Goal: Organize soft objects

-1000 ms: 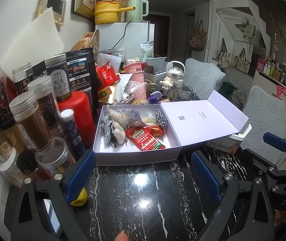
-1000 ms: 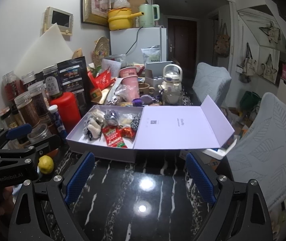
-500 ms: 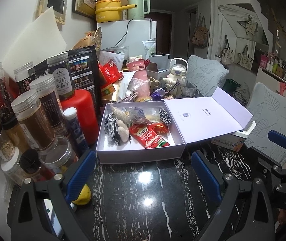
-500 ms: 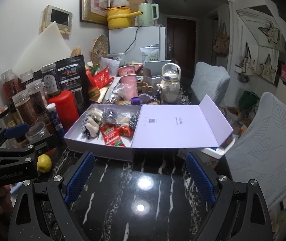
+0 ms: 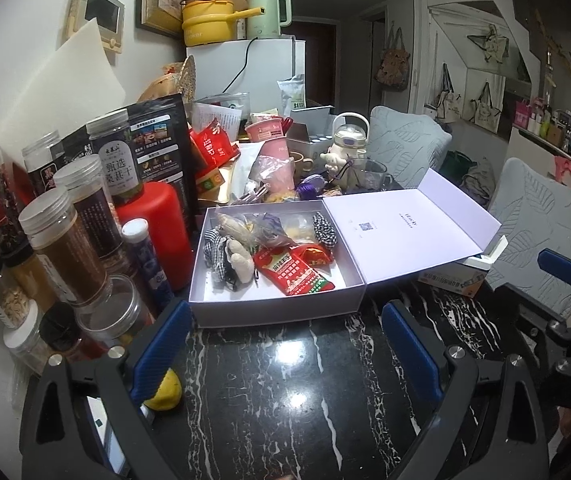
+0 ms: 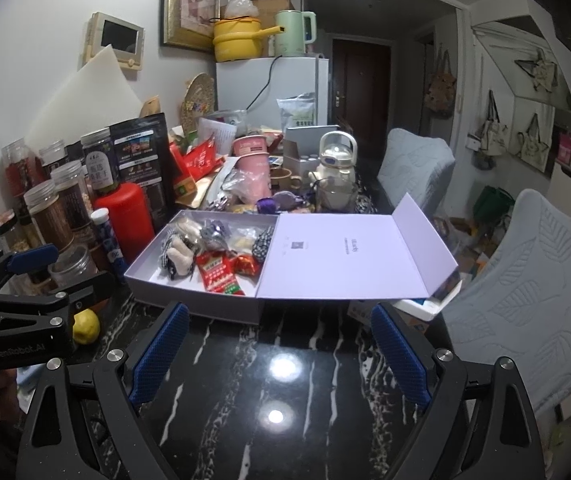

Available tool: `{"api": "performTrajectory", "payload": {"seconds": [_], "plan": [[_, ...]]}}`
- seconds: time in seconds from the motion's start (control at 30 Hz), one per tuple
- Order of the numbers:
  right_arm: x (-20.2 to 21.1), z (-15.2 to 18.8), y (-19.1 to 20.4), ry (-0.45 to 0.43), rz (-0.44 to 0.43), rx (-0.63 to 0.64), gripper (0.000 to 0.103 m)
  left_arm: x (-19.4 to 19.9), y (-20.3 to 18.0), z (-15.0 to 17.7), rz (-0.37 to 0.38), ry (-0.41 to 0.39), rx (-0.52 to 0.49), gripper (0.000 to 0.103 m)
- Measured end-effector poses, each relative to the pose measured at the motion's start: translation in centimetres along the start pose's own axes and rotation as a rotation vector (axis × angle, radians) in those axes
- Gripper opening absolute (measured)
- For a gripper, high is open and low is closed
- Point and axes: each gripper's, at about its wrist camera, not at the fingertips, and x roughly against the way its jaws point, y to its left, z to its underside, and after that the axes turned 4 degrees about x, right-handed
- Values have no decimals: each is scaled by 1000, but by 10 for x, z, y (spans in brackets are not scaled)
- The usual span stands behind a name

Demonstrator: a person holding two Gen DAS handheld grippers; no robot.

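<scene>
A pale lilac box [image 5: 273, 314] [image 6: 189, 300] stands on the black marble table with its lid [image 5: 401, 232] [image 6: 349, 256] folded flat to the right. Inside lie a small plush toy in checked cloth [image 5: 231, 260] [image 6: 177, 258], a red snack packet [image 5: 291, 272] [image 6: 219, 274], a black-and-white checked scrunchie [image 5: 325, 230] [image 6: 262, 242] and clear wrapped bits. My left gripper [image 5: 285, 344] hovers open just before the box's front wall, nothing between its blue pads. My right gripper [image 6: 279, 344] is open too, in front of the box and lid, holding nothing.
Several spice jars [image 5: 65, 240], a red canister [image 5: 153, 228] [image 6: 129, 220] and a blue tube [image 5: 145, 260] crowd the left. A lemon [image 5: 165, 394] [image 6: 85, 326] lies by the left gripper. Cups, bags and a small kettle [image 6: 337, 160] pile behind the box. Grey chairs [image 6: 525, 280] stand right.
The box sits slightly higher and further right in the left wrist view than a second ago. Both grippers stay open and empty.
</scene>
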Motion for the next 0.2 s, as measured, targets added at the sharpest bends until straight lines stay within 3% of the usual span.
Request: {"api": "performTrajectory", "payload": {"seconds": [0.2], "plan": [[-2, 0, 0, 16, -12, 1, 94, -1, 0, 2, -3, 7, 0, 98]]}}
